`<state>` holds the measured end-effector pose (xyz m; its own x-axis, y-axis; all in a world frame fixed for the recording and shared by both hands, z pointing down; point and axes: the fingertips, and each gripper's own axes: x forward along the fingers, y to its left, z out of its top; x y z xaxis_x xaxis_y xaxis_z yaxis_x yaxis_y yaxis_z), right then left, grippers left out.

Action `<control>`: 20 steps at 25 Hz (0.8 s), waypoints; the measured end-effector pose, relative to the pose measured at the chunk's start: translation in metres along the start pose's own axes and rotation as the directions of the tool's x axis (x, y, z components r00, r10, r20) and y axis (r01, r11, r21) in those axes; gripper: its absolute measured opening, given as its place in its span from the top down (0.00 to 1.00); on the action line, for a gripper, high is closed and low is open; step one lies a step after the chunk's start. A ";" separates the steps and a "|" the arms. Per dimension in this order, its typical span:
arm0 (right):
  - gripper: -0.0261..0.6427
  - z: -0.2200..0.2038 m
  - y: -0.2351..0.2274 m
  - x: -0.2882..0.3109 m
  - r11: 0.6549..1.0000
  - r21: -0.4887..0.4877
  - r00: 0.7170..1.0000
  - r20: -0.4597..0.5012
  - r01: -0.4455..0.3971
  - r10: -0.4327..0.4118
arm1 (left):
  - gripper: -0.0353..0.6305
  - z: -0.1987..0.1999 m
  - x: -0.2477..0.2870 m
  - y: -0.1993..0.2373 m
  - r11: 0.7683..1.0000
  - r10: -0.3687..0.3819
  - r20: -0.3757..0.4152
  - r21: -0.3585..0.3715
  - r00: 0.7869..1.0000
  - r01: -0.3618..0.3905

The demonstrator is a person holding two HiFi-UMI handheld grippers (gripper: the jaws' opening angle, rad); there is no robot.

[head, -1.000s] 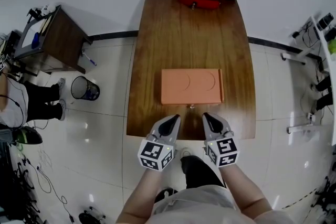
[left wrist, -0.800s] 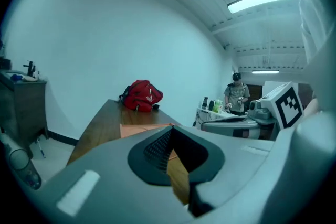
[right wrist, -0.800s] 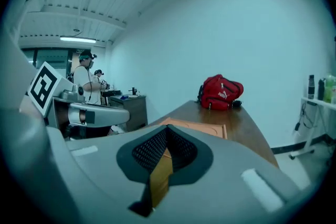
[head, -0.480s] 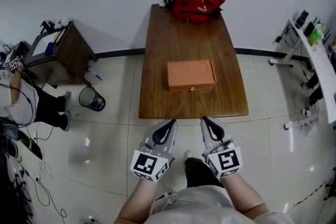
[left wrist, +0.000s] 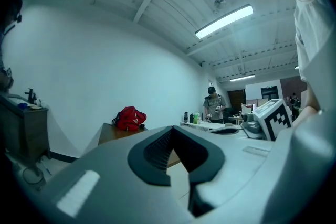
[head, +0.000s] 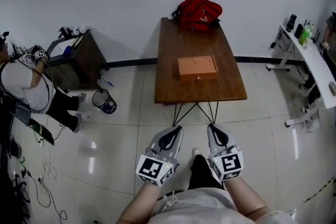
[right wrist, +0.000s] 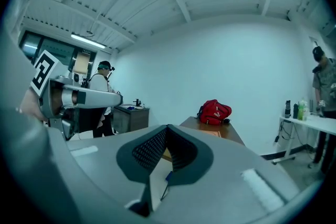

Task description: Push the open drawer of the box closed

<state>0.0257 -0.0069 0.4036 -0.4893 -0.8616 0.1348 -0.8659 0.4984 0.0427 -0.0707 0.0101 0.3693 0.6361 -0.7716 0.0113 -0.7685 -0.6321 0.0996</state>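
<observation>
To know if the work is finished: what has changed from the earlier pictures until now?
The person backed away: the left gripper and right gripper, earlier at the near edge of the table by the box, now hang over the floor. Nothing was taken or let go. Unchanged: box drawer shut, red bag at the far end, fingers together, empty.

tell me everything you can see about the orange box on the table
The orange box is a flat, plain, matte rectangular block with two faint curved marks on its top and a small knob on the front face toward the person. That front looks flush, with no drawer sticking out. It lies flat around the middle of the brown wooden table, touching nothing else.
</observation>
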 end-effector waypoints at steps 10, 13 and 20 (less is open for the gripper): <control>0.95 -0.007 0.060 -0.086 0.999 0.023 0.999 -0.017 -0.042 0.042 | 0.94 -0.014 -0.083 -0.056 0.998 0.041 -0.017 -0.040 0.999 -0.041; 0.95 -0.005 0.064 -0.099 0.998 0.023 0.998 -0.018 -0.052 0.052 | 0.94 -0.010 -0.086 -0.068 0.998 0.042 -0.006 -0.041 0.999 -0.042; 0.95 -0.001 0.048 -0.117 0.999 0.015 0.999 -0.016 -0.049 0.049 | 0.94 0.000 -0.076 -0.088 0.999 0.040 0.010 -0.028 0.999 -0.040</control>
<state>0.0418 0.1180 0.3907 -0.5297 -0.8344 0.1522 -0.8424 0.5385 0.0207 -0.0519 0.1244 0.3600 0.6040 -0.7970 0.0048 -0.7909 -0.5987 0.1265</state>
